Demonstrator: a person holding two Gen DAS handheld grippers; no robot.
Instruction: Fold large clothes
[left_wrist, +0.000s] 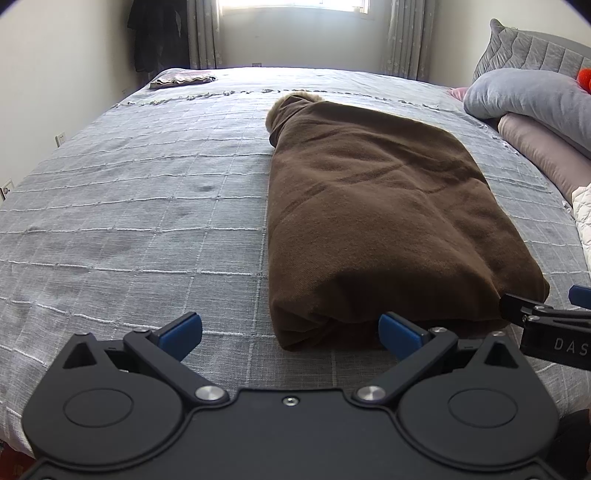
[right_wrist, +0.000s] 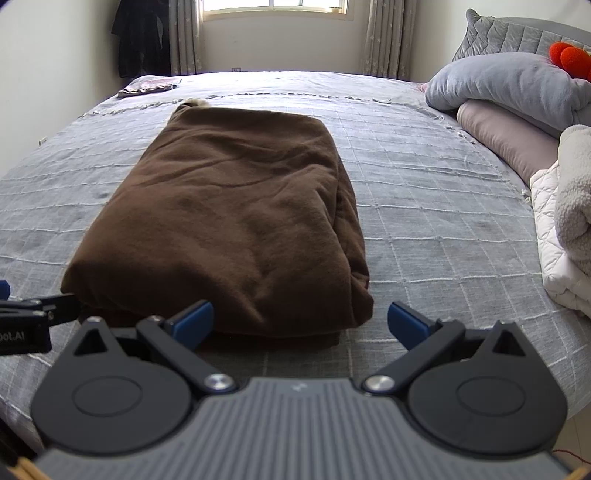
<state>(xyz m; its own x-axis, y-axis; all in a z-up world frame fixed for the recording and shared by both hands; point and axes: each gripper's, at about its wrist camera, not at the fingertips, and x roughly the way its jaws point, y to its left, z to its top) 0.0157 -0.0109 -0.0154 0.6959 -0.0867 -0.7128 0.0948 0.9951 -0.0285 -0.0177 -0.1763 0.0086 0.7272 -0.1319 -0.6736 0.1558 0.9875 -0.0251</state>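
Observation:
A large brown garment lies folded into a long thick bundle on the grey checked bedspread, its fur-trimmed hood end pointing toward the window. My left gripper is open just in front of the bundle's near left corner, nothing between its blue pads. My right gripper is open at the near right corner, also holding nothing. Each gripper shows at the edge of the other's view: the right one and the left one.
Grey and pink pillows and a white quilted cover pile along the right side. A small folded cloth lies at the far left corner. Dark clothes hang by the curtains.

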